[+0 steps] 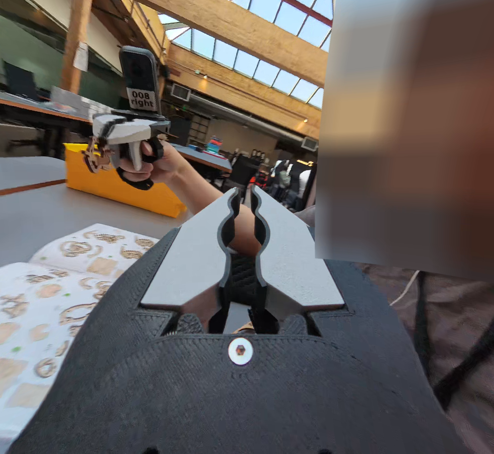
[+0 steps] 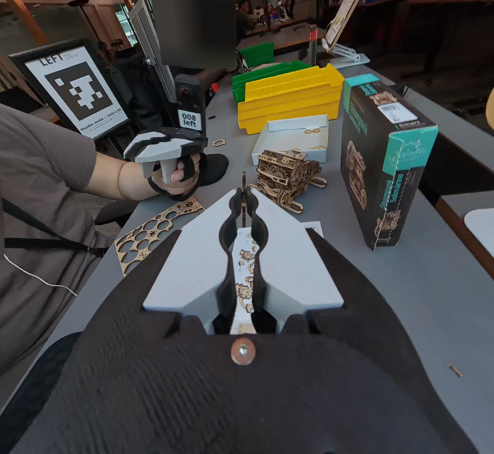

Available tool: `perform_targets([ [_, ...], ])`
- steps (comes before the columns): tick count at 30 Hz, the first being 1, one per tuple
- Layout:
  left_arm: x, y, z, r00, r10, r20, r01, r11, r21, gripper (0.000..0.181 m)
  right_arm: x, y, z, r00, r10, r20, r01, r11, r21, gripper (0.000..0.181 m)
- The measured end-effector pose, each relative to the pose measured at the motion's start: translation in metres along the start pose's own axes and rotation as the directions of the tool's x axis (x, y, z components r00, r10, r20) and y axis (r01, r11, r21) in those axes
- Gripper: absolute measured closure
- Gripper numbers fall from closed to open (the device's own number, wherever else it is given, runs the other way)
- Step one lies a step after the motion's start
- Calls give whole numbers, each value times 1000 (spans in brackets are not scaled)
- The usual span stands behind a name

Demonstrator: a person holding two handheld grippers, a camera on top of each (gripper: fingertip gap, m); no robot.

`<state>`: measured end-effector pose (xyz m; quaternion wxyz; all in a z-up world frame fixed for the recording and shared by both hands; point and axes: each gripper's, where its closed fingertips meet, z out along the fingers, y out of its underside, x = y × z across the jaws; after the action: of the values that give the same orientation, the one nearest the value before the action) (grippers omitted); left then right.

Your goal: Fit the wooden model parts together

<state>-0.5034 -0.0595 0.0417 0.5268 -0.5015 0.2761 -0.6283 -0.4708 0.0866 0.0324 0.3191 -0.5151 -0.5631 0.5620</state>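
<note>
My right gripper [image 2: 243,193] is shut on a thin wooden part [image 2: 243,184], seen edge-on and held upright above the table. In the left wrist view the same gripper [image 1: 99,130] holds the wooden part [image 1: 93,156], which has a cut-out shape, in the air over the table. The assembled wooden model [image 2: 286,176] stands on the grey table [image 2: 374,307] just right of my right fingertips. My left gripper [image 1: 244,193] is empty, its jaws nearly touching, and it is tilted up towards the person. It also shows in the right wrist view [image 2: 129,151], held off to the left.
A punched-out wooden sheet [image 2: 157,229] and a printed instruction sheet [image 2: 244,267] lie under the right gripper. A white tray [image 2: 283,130] with small rings, a yellow bin [image 2: 288,104], a green bin [image 2: 256,77] and a dark upright box [image 2: 382,173] stand behind. A marker sign [image 2: 74,90] stands at the left. One gripper's finger ends stand about 15 cm off the other's. Between my right fingertips and the assembled wooden model [image 2: 286,176] there is roughly 20 cm.
</note>
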Motion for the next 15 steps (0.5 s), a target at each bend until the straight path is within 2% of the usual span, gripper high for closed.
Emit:
perform_targets([
  [2, -7, 8, 0, 976, 185, 113, -176, 981, -85, 181, 12, 12, 4, 994, 109, 14, -109, 994, -14, 181],
  [4, -12, 17, 1, 916, 357, 183, -320, 925, -204, 181, 14, 18, 8, 986, 161, 51, -160, 987, -8, 181],
  [6, -22, 19, -1, 823, 502, 266, -423, 854, -303, 181, 19, 23, 10, 987, 156, 30, -156, 988, -17, 181],
  [8, -28, 7, -9, 730, 589, 347, -490, 805, -335, 181, 19, 29, 11, 990, 137, 13, -136, 989, -55, 181],
  [10, -42, -14, -28, 627, 602, 495, -499, 797, -339, 181, 17, 33, 12, 992, 128, 5, -127, 988, -85, 181],
  [12, -51, -33, -49, 561, 563, 607, -494, 816, -301, 181, 21, 36, 12, 993, 117, -33, -120, 986, -114, 181],
  [15, -58, -52, -72, 548, 463, 697, -464, 861, -208, 181, 16, 39, 12, 996, 91, -26, -94, 984, -154, 181],
])
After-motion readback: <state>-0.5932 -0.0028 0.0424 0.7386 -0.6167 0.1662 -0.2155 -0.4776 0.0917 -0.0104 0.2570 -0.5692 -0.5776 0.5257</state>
